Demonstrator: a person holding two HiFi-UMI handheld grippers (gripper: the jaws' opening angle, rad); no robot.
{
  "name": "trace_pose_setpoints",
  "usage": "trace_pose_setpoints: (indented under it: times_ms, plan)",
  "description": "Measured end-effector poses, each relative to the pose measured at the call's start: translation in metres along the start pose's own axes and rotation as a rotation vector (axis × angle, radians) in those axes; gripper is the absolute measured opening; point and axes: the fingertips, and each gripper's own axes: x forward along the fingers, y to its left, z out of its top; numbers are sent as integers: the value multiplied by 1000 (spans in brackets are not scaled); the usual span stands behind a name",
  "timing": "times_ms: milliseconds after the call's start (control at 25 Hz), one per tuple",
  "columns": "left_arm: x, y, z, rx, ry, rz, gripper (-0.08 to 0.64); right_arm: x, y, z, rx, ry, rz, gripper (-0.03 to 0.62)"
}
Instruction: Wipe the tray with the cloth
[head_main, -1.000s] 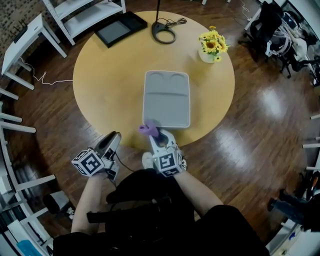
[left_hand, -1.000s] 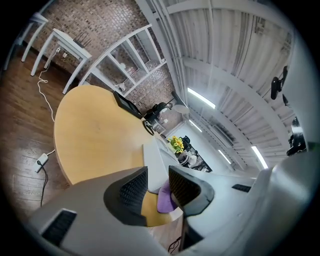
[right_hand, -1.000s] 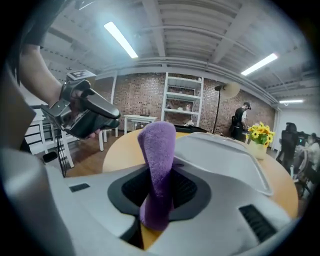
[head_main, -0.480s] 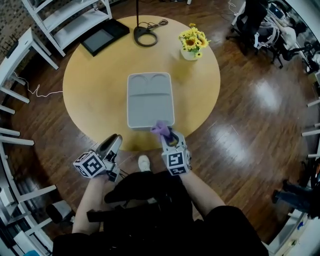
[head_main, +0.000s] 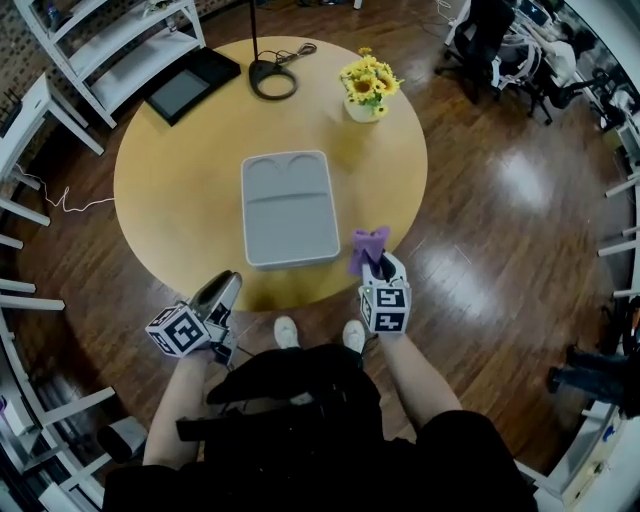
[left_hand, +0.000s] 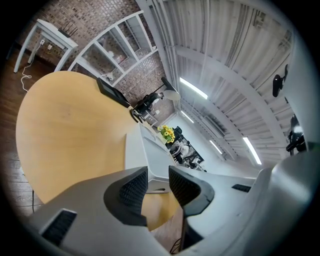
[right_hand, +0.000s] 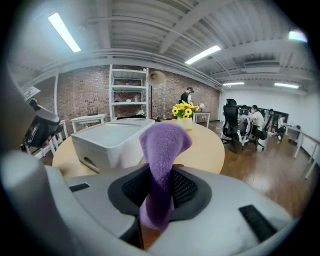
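Right gripper (head_main: 376, 272): fingers clamp the cloth (head_main: 367, 248) (purple, bunched), at the tray's (head_main: 288, 208) four o'clock.
Left gripper (head_main: 226, 285): fingers apart, empty.
Next: we lay cloth flat, wipe end to end.

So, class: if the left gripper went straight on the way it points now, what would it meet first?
Most likely the tray: its near end shows between the open jaws of the left gripper. Depth is unclear, so the table edge could come first.
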Motion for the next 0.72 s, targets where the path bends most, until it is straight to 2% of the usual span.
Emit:
trace_pose_setpoints:
  times_ms: [80,200,400,520,640,720]
  plan:
    - [4,0,4,0,-2,-2,124,-1,-8,19,-17,-27,5,92]
    - [11,1,12,-10,-25,-24,124,0,0,57,-100,-78,58,93]
    - [9,14,19,0,-54,-18,124,11,52,118,-236,-122,210,94]
    - [4,18,33,26,-84,-14,124,25,93,154,-373,-119,300,94]
    - [-6,22,47,45,-112,6,124,49,134,176,-541,-86,374,94]
    - [-11,24,50,58,-117,17,124,67,157,187,-610,-53,407,94]
